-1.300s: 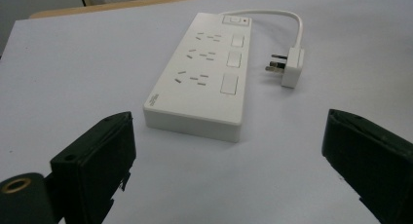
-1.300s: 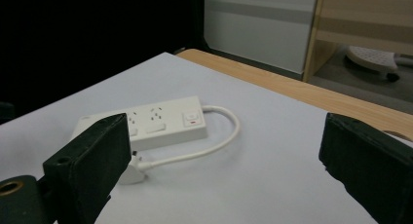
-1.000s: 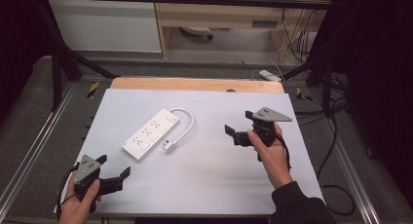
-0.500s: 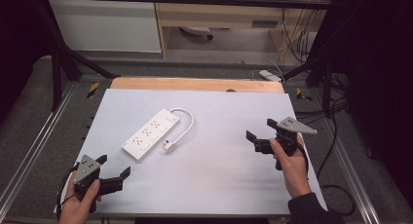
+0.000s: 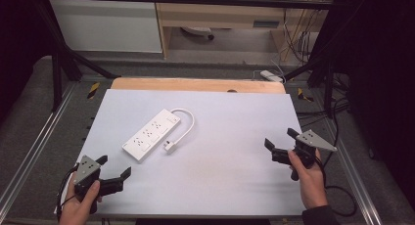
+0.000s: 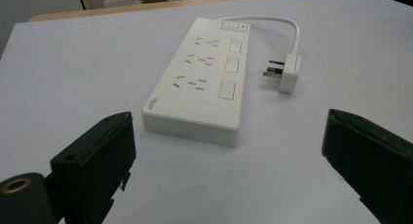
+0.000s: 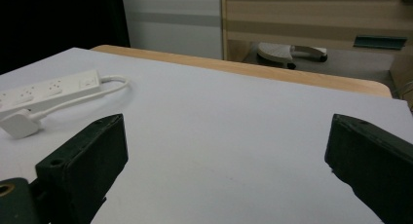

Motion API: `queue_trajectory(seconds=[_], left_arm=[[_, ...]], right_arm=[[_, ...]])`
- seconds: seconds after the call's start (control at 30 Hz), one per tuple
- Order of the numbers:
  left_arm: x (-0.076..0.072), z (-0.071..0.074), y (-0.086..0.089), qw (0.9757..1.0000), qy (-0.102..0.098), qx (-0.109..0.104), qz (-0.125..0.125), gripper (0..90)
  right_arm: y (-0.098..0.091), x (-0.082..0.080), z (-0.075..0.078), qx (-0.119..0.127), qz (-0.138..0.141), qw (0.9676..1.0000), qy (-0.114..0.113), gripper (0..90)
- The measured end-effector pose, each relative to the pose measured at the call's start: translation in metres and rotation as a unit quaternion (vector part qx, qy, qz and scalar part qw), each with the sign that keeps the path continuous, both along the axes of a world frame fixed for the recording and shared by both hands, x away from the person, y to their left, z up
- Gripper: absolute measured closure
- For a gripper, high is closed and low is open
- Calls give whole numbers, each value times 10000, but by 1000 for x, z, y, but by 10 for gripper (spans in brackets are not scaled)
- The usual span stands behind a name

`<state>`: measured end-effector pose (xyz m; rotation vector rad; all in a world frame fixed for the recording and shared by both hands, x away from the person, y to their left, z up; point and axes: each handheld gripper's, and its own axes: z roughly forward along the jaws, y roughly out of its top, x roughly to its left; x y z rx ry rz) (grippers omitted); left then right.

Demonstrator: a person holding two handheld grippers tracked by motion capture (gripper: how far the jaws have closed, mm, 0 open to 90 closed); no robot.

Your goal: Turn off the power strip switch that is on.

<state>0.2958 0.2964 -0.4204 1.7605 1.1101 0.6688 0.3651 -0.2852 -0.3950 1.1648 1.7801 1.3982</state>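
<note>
A white power strip (image 5: 150,134) lies diagonally on the pale table (image 5: 230,176), left of centre, with its short cable looping round to a white plug (image 5: 170,146) beside it. In the left gripper view the power strip (image 6: 200,78) and its plug (image 6: 287,72) lie just beyond the open black jaws. My left gripper (image 5: 114,167) is held at the table's front left corner, open and empty, aimed at the strip. My right gripper (image 5: 280,143) is at the right edge, open and empty. The right gripper view has the strip (image 7: 48,91) and the plug (image 7: 19,123) far off to its left.
A wooden strip (image 5: 195,84) runs along the table's far edge. Metal frame rails (image 5: 29,151) flank both sides. Cables (image 5: 337,191) trail off the right edge to the floor. A cabinet (image 5: 105,19) and a shelf unit (image 5: 235,12) stand behind the table.
My right gripper has drawn back from the table's middle right toward the right edge and the person. The left gripper and the power strip have stayed where they were.
</note>
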Motion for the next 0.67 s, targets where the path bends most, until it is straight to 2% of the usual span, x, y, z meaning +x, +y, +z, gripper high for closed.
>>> queue_trajectory(seconds=[0.3,0.53,0.67], left_arm=[[0,0,0,10000,-17,-31,-11,53],[-1,1,0,10000,-12,-64,-31,53],[-1,1,0,10000,-26,-40,-18,53]], right_arm=[[-8,-6,-14,-131,-53,9999,-12,22],[-6,-8,-29,-208,16,9996,163,22],[-1,-5,-39,-312,124,9988,355,25]])
